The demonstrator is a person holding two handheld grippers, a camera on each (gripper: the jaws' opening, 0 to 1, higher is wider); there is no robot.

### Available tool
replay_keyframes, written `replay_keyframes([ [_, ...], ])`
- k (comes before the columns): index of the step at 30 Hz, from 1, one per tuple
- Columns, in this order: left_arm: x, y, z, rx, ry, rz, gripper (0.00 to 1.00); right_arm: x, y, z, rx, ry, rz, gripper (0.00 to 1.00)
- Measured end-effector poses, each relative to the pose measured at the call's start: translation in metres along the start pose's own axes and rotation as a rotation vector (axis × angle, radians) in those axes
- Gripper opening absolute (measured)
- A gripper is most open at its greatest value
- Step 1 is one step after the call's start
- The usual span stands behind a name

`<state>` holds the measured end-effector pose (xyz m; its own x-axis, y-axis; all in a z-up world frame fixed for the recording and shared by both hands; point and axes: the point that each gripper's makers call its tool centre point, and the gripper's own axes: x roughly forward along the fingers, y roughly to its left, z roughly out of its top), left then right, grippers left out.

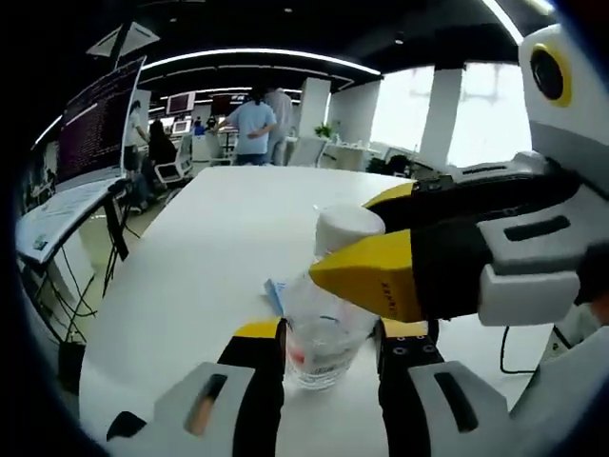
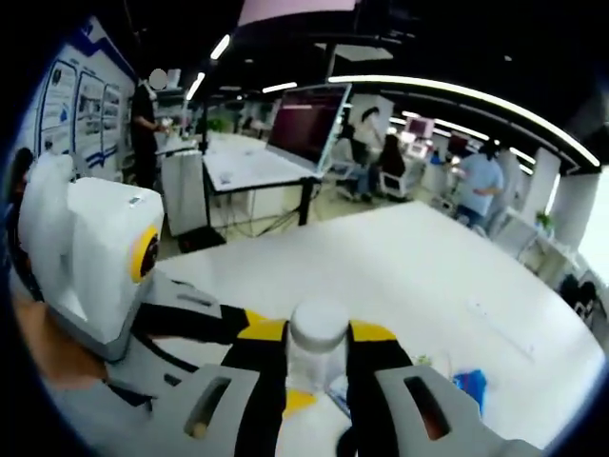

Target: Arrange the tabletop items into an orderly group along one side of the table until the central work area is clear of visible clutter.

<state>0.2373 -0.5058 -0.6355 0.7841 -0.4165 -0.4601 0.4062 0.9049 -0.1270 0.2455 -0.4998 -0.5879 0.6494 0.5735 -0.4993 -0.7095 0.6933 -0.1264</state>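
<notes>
A clear plastic bottle [image 1: 324,357] with a white cap [image 1: 344,227] stands on the white table [image 1: 209,248]. My left gripper [image 1: 331,331] is shut on its lower body, one jaw on each side. From the right, my right gripper [image 1: 347,238] reaches in with its yellow-tipped jaws shut on the cap and neck. In the right gripper view the cap [image 2: 319,328] sits between the right gripper's [image 2: 319,335] jaws, and the left gripper [image 2: 290,381] comes in from the left below it. A small blue packet [image 1: 275,291] [image 2: 471,386] lies flat just beyond the bottle.
The table [image 2: 438,267] stretches away with a wide bare top. A desk with a large monitor [image 1: 95,124] [image 2: 309,119] stands off one long edge. People [image 1: 252,124] work at the far desks. A black cable [image 1: 504,352] hangs by the table's right side.
</notes>
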Motion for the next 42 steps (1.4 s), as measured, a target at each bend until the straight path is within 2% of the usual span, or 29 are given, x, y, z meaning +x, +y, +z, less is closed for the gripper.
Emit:
replay_keyframes([
  [2, -0.002, -0.001, 0.002, -0.001, -0.004, -0.002, 0.37, 0.0, 0.001, -0.001, 0.017, 0.019, -0.003, 0.19],
  [5, -0.006, 0.001, 0.009, -0.011, -0.041, -0.009, 0.38, -0.001, 0.004, -0.003, 0.028, 0.03, 0.007, 0.19],
  [10, -0.004, 0.0, 0.009, 0.006, -0.031, -0.035, 0.38, -0.001, 0.003, -0.006, 0.07, 0.039, 0.037, 0.19],
  [15, -0.006, -0.001, 0.009, 0.023, -0.033, -0.048, 0.36, -0.001, 0.001, -0.016, 0.054, 0.087, 0.084, 0.21],
  [17, -0.007, -0.001, 0.009, 0.02, -0.035, -0.049, 0.36, 0.0, 0.002, -0.016, 0.094, 0.085, 0.118, 0.22],
  [19, -0.007, -0.001, 0.009, 0.018, -0.027, -0.056, 0.35, 0.0, 0.001, -0.017, 0.09, 0.085, 0.128, 0.22],
  [24, -0.009, 0.002, 0.008, 0.04, -0.018, -0.074, 0.35, -0.002, 0.005, -0.016, 0.05, 0.079, 0.163, 0.22],
  [29, -0.012, 0.005, 0.007, 0.047, -0.011, -0.115, 0.34, -0.007, 0.012, -0.014, 0.016, 0.037, 0.269, 0.25],
  [36, -0.011, 0.003, 0.007, 0.083, 0.004, -0.163, 0.34, -0.01, 0.007, -0.01, -0.033, 0.014, 0.341, 0.25],
  [38, -0.011, 0.003, 0.007, 0.09, 0.007, -0.173, 0.34, -0.009, 0.005, -0.007, -0.054, 0.003, 0.369, 0.26],
  [40, -0.011, 0.003, 0.007, 0.104, 0.012, -0.188, 0.34, -0.008, 0.01, -0.008, -0.128, 0.01, 0.429, 0.26],
  [42, -0.011, 0.003, 0.008, 0.112, 0.021, -0.199, 0.34, -0.007, 0.014, -0.008, -0.158, 0.016, 0.474, 0.26],
])
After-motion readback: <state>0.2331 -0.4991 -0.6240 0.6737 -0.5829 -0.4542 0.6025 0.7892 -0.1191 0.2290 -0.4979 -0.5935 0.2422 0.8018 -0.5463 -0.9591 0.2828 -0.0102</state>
